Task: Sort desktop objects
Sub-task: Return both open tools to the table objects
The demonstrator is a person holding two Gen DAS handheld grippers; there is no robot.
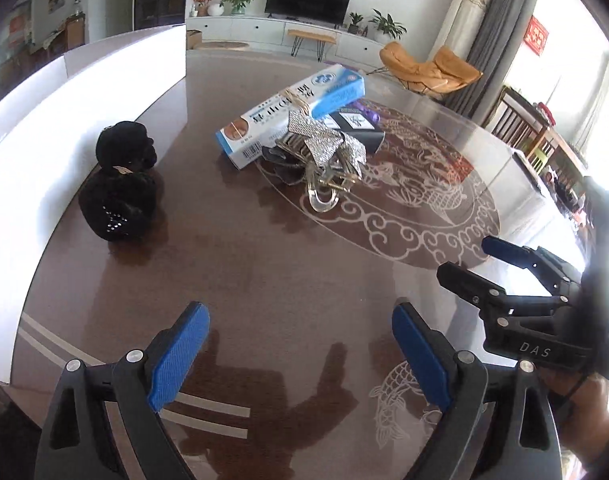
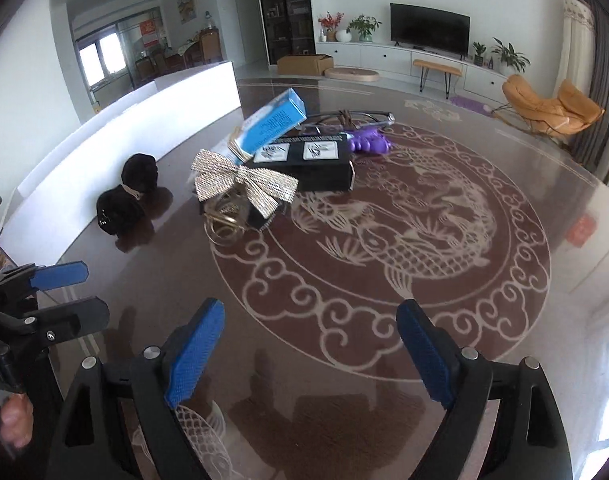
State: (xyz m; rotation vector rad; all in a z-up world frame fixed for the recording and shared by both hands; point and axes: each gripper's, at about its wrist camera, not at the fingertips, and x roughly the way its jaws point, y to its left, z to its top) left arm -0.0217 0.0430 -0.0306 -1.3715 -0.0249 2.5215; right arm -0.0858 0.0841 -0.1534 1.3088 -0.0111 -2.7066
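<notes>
1. Nearest us, our left gripper [image 1: 300,354] hangs over the table [image 1: 264,280] with its jaws spread wide and nothing between them.
2. Our right gripper [image 2: 310,354] is likewise wide apart and empty above the near edge.
3. Further in, toward the table's middle, a silver bow [image 2: 242,184] lies on a pile with a black box [image 2: 308,170] and a tilted blue-and-white carton [image 2: 274,126].
4. A black hair accessory [image 1: 120,184] sits apart near the left edge, beside the white board [image 1: 84,92].
5. A purple item [image 2: 370,142] lies behind the black box.
</notes>
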